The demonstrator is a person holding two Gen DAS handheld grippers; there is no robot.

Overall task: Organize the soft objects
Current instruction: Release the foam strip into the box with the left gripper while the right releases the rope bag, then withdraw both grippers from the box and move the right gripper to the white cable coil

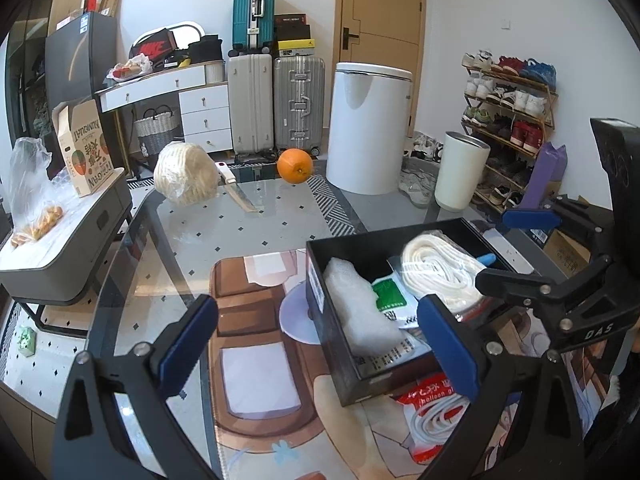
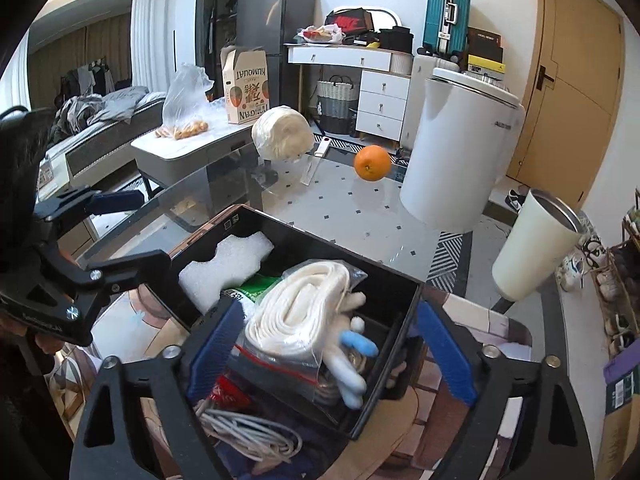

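Note:
A black open box (image 1: 320, 280) (image 2: 376, 396) stands on the glass table. It holds white foam (image 1: 360, 304) (image 2: 228, 264), a green-and-white packet (image 1: 390, 296), a bagged coil of white rope (image 1: 436, 268) (image 2: 300, 304) and a white-and-blue glove (image 2: 352, 360). A red-and-white balloon packet (image 1: 432, 412) lies in front of the box. My left gripper (image 1: 320, 348) is open, straddling the box's near left corner. My right gripper (image 2: 332, 348) is open over the box's near end, above the bagged rope. A grey cable bundle (image 2: 248, 432) lies beneath it.
On the far table lie a wrapped white bundle (image 1: 186, 178) (image 2: 282, 132), a knife (image 1: 236, 188) and an orange (image 1: 295, 165) (image 2: 372, 162). A cream tumbler (image 1: 460, 174) (image 2: 532, 244) stands at the right edge. A grey side table (image 1: 68, 240) stands left.

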